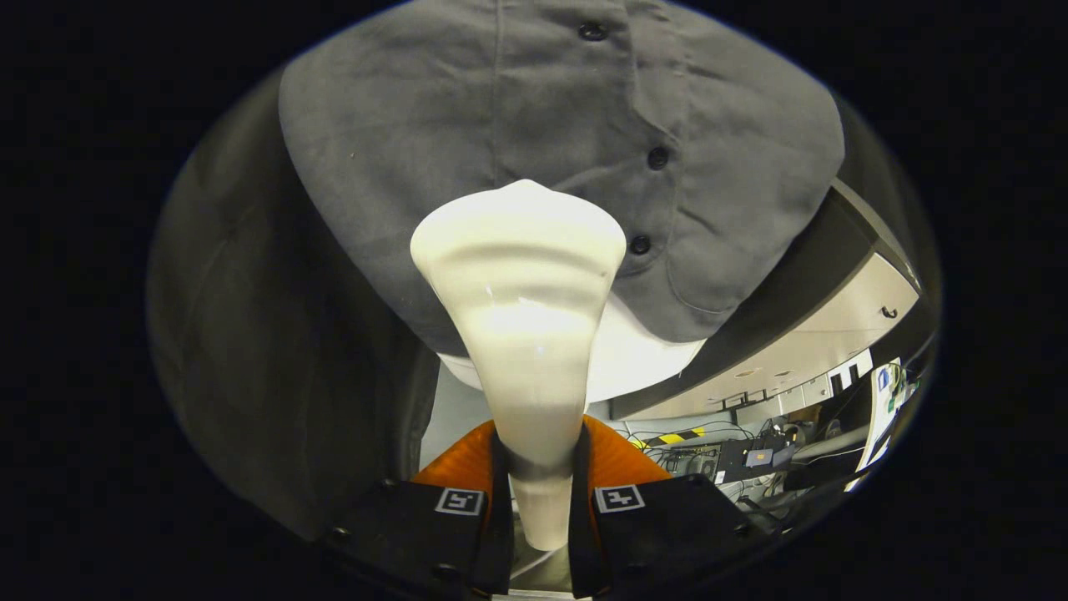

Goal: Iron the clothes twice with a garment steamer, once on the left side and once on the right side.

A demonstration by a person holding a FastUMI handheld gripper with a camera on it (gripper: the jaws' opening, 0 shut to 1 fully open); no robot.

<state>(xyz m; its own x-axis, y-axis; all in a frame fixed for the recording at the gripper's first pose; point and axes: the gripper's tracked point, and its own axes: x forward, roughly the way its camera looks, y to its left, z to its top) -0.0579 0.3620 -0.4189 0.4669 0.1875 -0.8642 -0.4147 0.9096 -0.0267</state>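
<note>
A cream-white garment steamer (521,317) stands between my fingers, its narrow handle clamped by both of them and its wide head flaring out ahead. My gripper (538,492) is shut on that handle. Just beyond the steamer's head hangs a grey button-up shirt (434,142) with dark buttons (657,157) running down its placket to the right of the head. The head sits at the shirt's lower part, left of the button line; whether it touches the cloth I cannot tell. A white surface (634,351) shows under the shirt's hem.
Dark booth cloth (250,334) hangs to the left of the shirt. To the right, beyond the booth's edge, a room with a pale ceiling (834,334) and a cluttered desk with cables and devices (751,455) is visible.
</note>
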